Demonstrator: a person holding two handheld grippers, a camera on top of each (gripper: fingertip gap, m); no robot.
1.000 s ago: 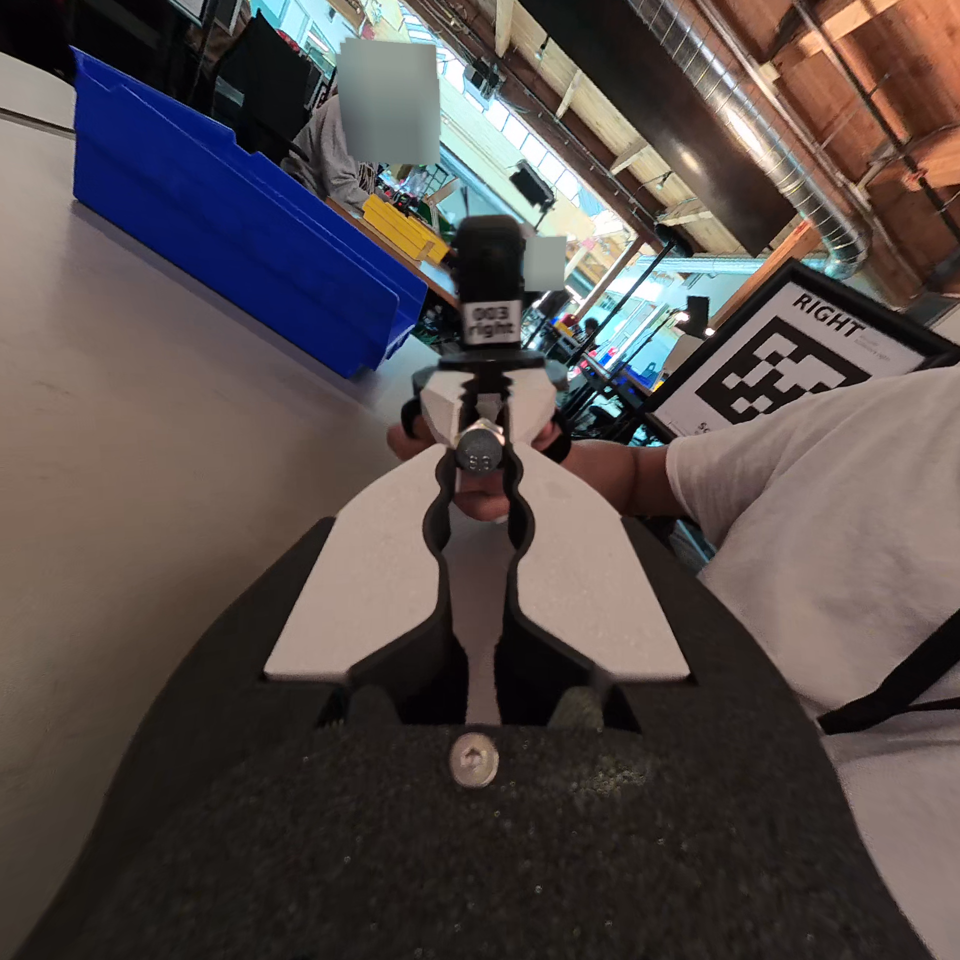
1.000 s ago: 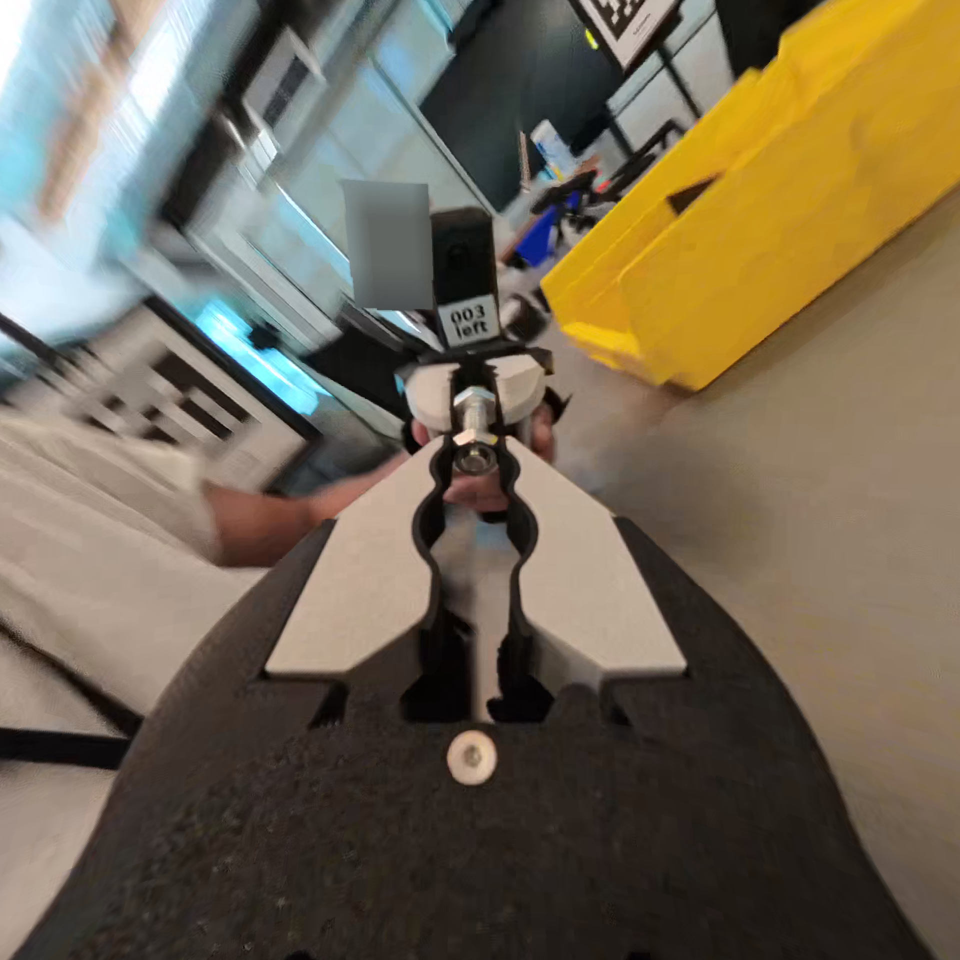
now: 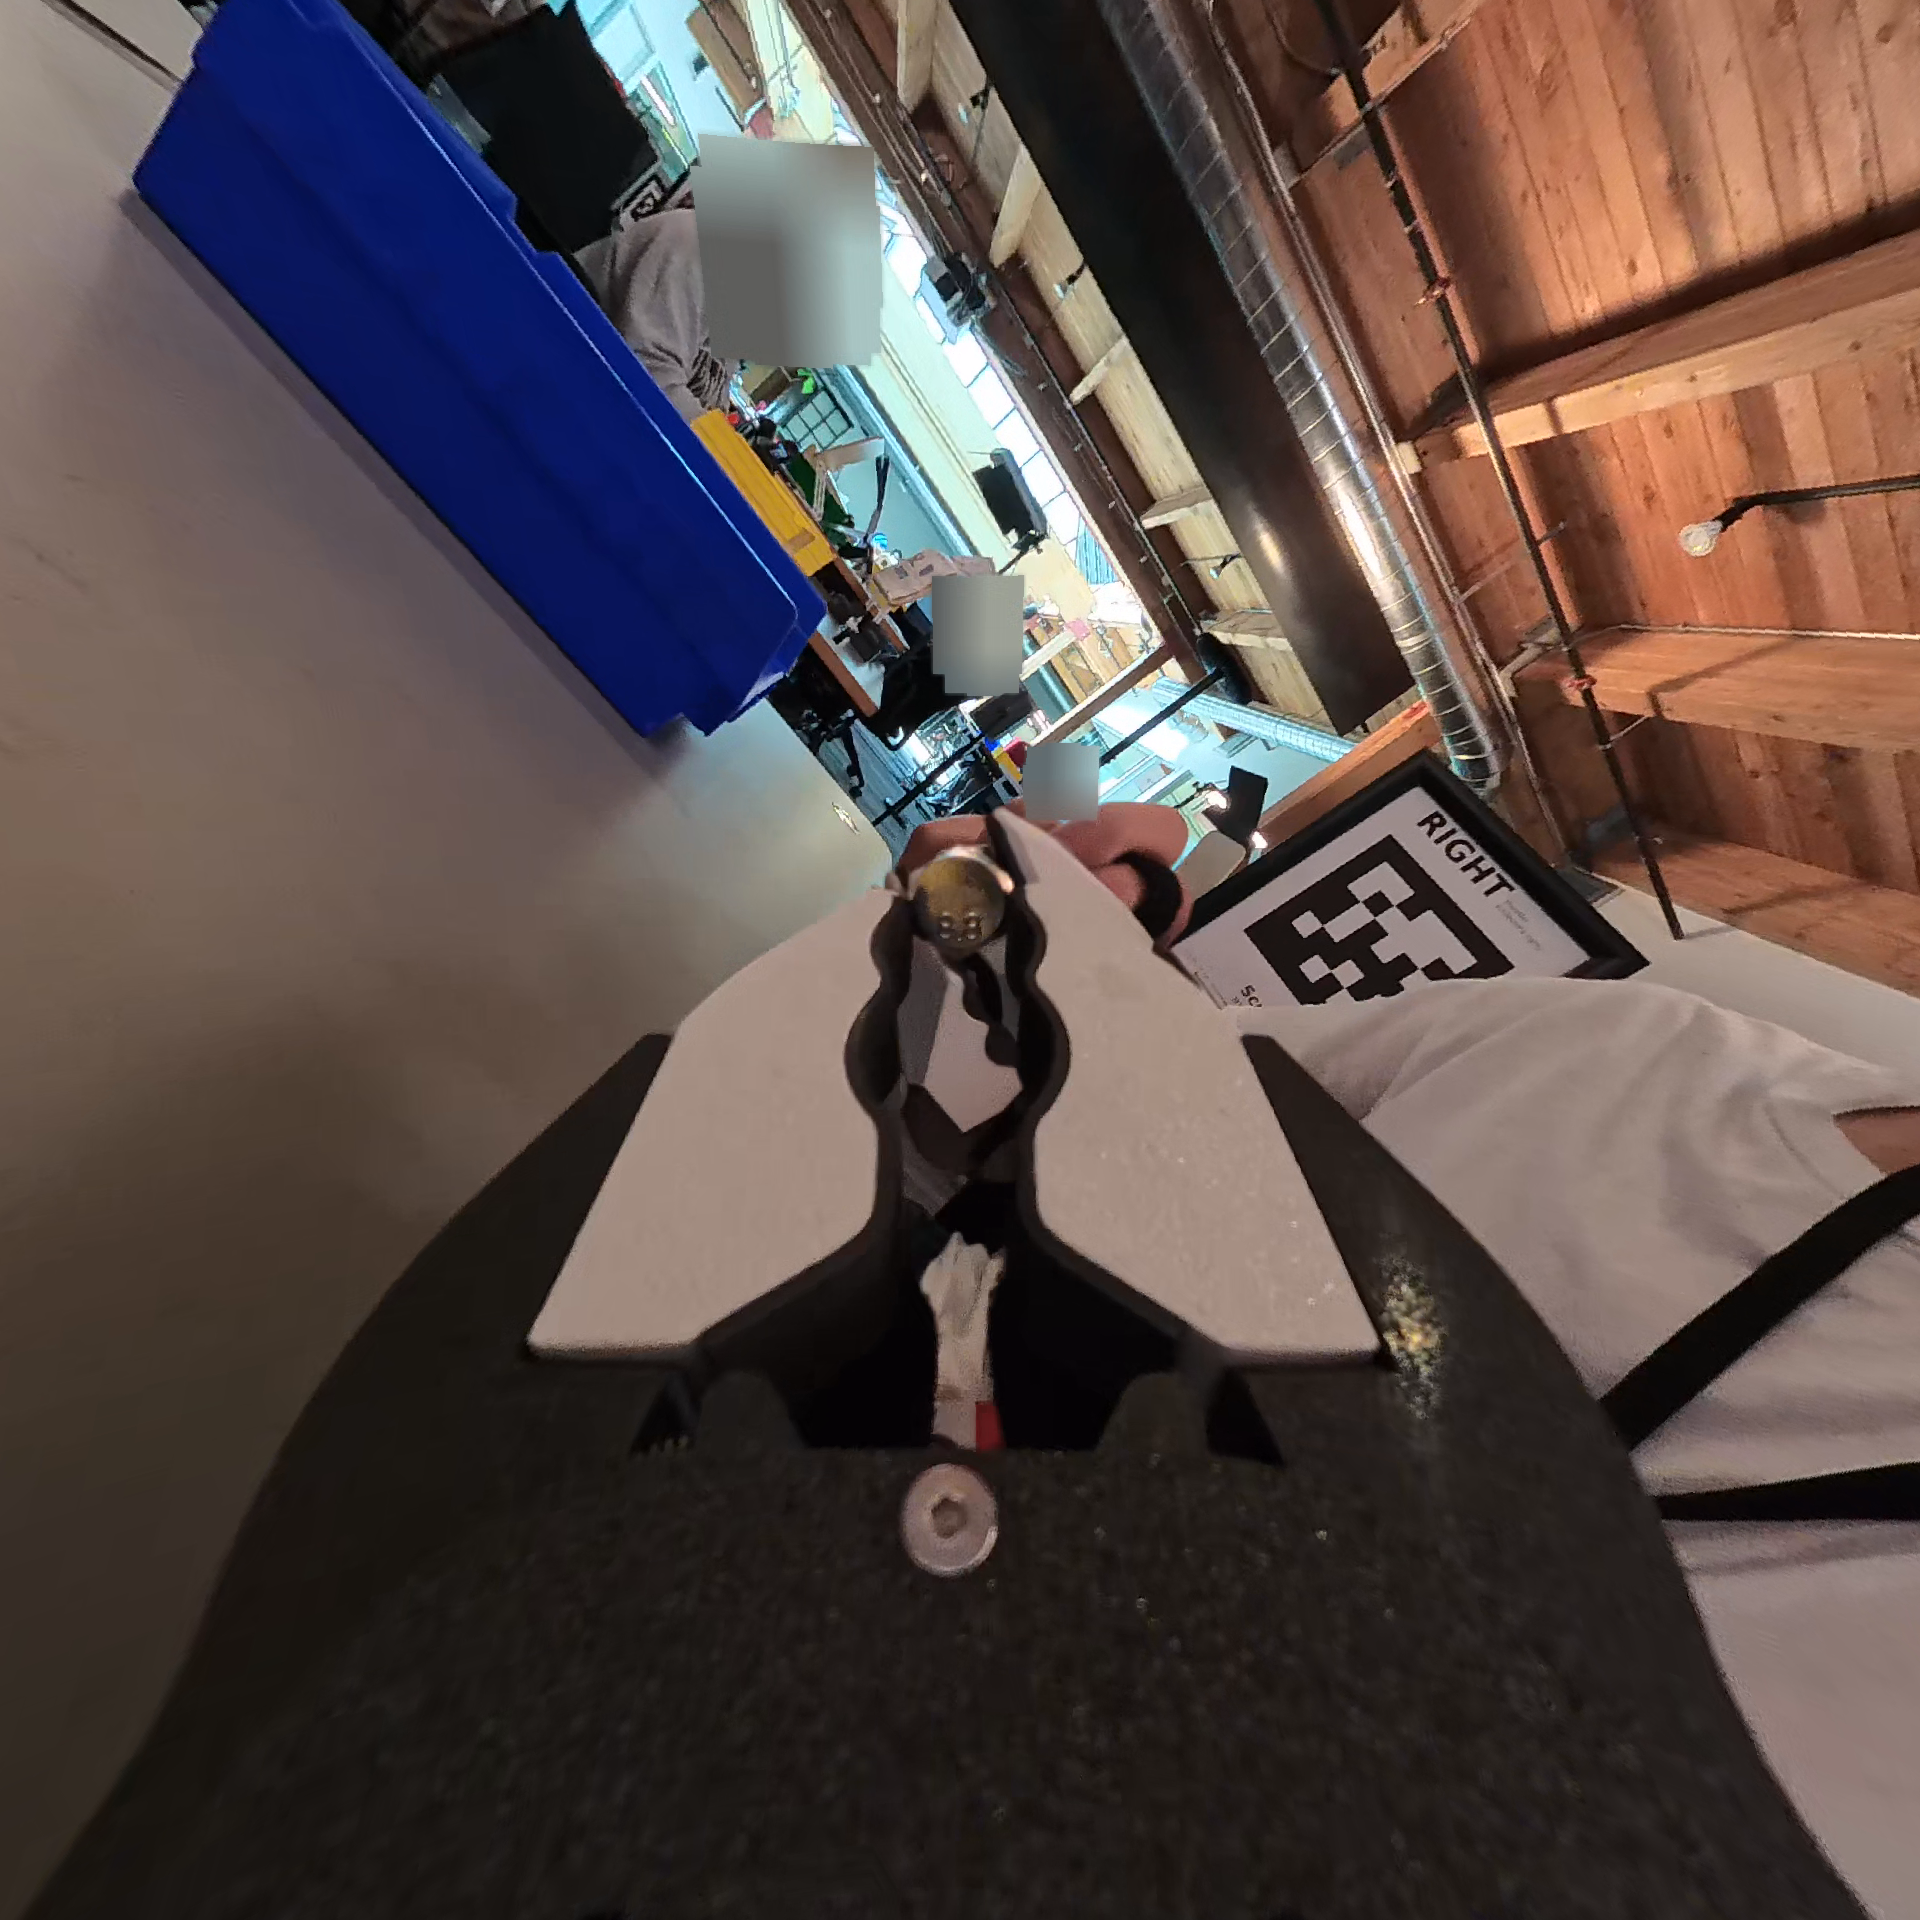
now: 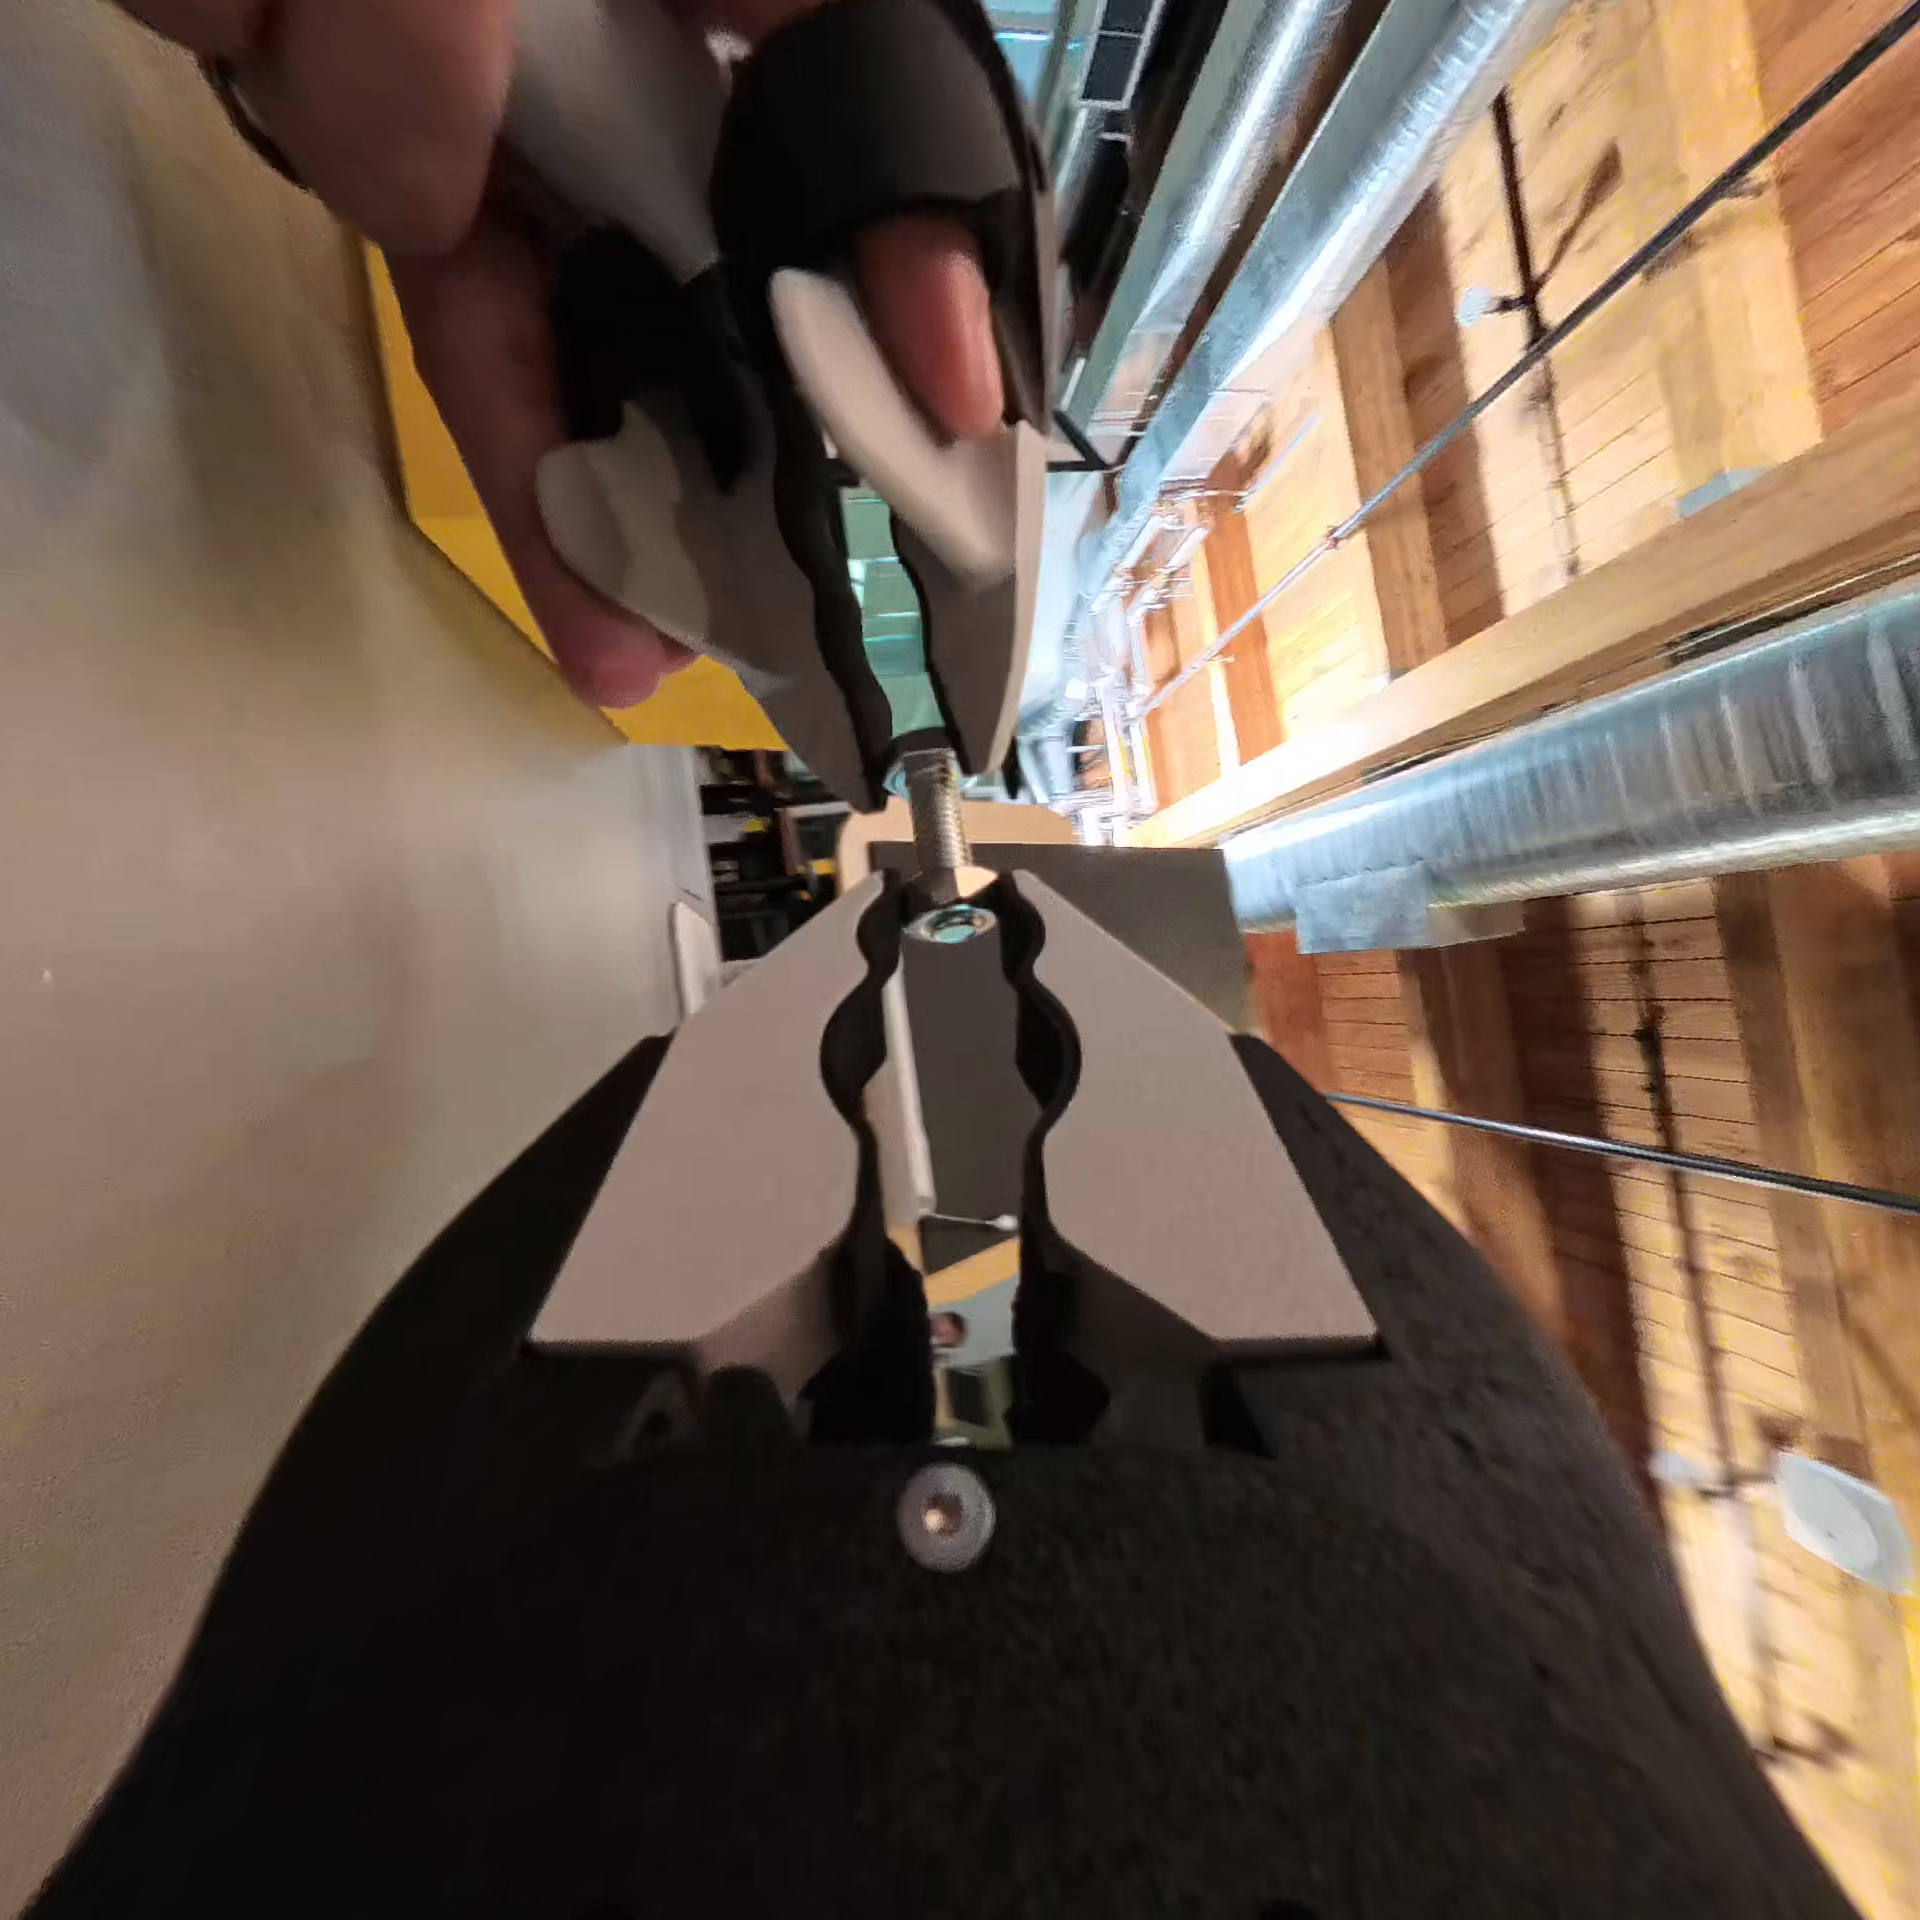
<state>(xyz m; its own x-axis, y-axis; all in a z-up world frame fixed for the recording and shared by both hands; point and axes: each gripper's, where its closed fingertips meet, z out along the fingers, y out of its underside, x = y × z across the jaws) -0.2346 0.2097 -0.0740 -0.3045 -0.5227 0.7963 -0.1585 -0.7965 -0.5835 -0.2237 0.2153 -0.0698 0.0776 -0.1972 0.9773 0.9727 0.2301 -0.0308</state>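
My left gripper (image 3: 958,899) is shut on the head of a steel bolt (image 3: 961,920), held in the air above the table. My right gripper (image 4: 948,894) is shut on a steel nut (image 4: 948,925). The bolt's threaded shaft (image 4: 935,821) runs from the left gripper (image 4: 925,774) down into the nut, at an angle to my right gripper. In the right wrist view a hand wraps the left gripper from the upper left. In the left wrist view only one white finger (image 3: 1023,857) of the right gripper and a hand show behind the bolt head.
A blue bin (image 3: 468,395) stands on the pale table (image 3: 260,831) at the far left. A yellow bin (image 4: 436,488) stands on the table behind the hand. A framed black-and-white marker board (image 3: 1392,925) and a person's white shirt (image 3: 1558,1143) are to the right. The grippers are tip to tip, or close to it.
Both grippers have rolled and drawn closer together, and no longer face each other head-on. The left gripper now comes in from above in the right wrist view. Bolt and nut stay gripped.
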